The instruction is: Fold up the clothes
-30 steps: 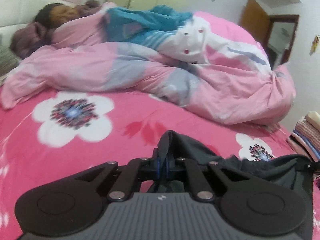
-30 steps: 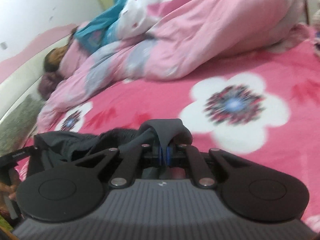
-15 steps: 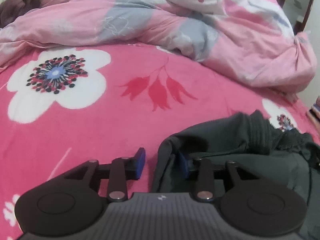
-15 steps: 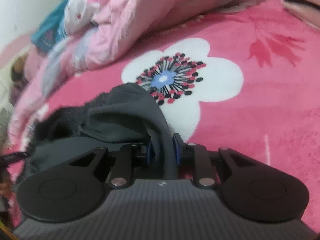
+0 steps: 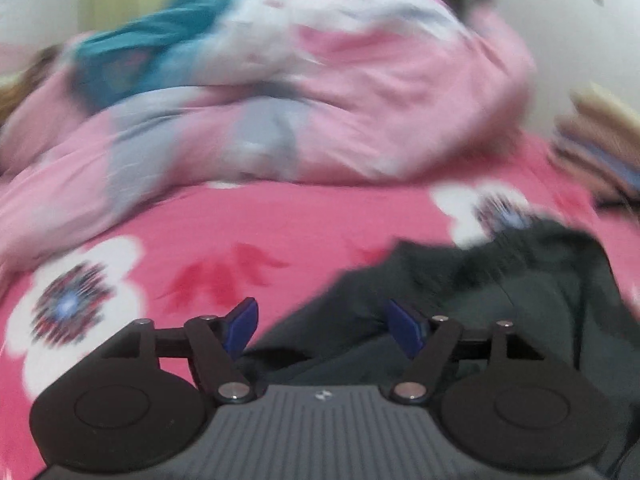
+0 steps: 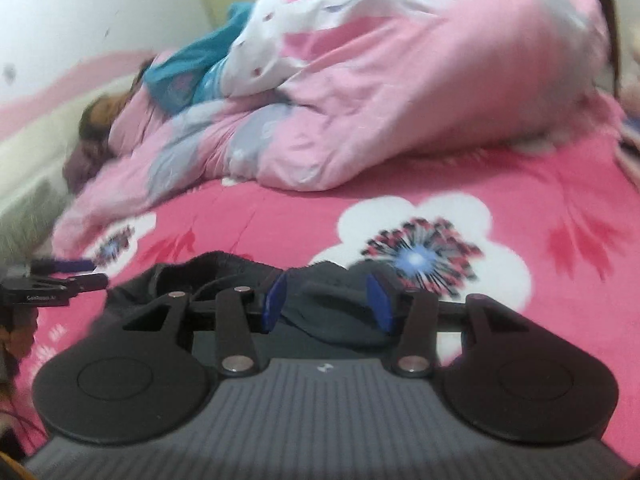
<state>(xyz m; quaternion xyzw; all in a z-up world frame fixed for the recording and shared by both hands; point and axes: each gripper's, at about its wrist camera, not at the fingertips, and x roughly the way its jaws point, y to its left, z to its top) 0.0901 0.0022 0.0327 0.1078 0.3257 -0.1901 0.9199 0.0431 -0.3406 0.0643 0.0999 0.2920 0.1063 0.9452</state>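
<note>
Both sets of jaws have opened since a second ago, when each was pinched on a fold of the dark garment; the cloth now lies dropped on the bed. The left gripper has its blue pads spread wide and empty, with the edge of the dark garment lying between and beyond them, reaching off to the right. The right gripper is also released, its pads apart, with a rumpled hump of the same garment sitting between them, not gripped.

The garment rests bunched on the pink flowered bedsheet, not flat. The likely trouble from here is a crooked fold: the cloth is heaped with its edges hidden, so a fresh pinch could catch two layers at once or miss the hem. The left view is smeared by motion, so fine placement cannot be judged there.

Further out, a large pink quilt is piled across the far side of the bed, with a teal cloth on top of it. It limits how far the garment can be spread away from the person. A stack of folded clothes sits at the right edge of the left view. The left gripper's tip shows at the left edge of the right view, near the garment.
</note>
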